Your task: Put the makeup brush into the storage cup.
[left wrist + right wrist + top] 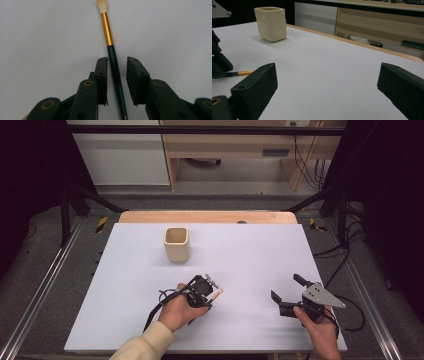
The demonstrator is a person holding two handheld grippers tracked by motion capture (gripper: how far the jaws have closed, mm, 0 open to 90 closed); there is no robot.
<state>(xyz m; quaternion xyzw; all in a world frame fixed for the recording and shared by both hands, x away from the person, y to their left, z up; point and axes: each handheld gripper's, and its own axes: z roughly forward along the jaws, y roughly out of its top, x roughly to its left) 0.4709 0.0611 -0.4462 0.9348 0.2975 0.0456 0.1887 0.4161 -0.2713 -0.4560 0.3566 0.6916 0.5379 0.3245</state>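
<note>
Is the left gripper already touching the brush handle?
Cannot tell. In the left gripper view the brush lies between the left gripper pads: a gap shows on the right, but the left pad meets its edge.

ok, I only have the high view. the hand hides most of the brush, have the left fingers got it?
Observer: No. In the left gripper view the brush lies between the left gripper's fingers, with a gap on one side of the handle.
Operator: Which end sticks out?
Observer: The pale bristles and gold ferrule; the fingers straddle the dark handle.
Operator: Right side?
Observer: In the right gripper view the right gripper is open with nothing between its fingers, and the cup stands beyond.
</note>
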